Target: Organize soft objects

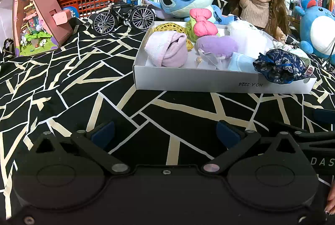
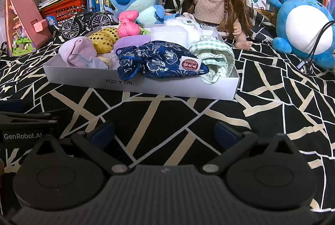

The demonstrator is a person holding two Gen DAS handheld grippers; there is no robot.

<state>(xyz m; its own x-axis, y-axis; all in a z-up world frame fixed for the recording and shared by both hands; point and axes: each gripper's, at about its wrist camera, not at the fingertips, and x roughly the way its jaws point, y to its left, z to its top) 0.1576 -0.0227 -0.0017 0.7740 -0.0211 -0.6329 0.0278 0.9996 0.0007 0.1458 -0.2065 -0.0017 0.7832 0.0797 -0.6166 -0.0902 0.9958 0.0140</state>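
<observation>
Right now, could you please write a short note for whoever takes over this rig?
Left gripper: open, empty, low over the cloth.
Right gripper: open, empty, likewise.
White box holds the soft items: navy pouch overhanging the front rim, lilac cloth, pink bow, checked cloth.
Done: no small soft items visible on the cloth outside the box.
Left: perhaps tuck the pouch in.

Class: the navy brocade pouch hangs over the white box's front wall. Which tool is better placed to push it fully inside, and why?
Probably the right tool: the navy brocade pouch sits almost straight ahead of it. From the left tool, it lies far off to the right.
</observation>
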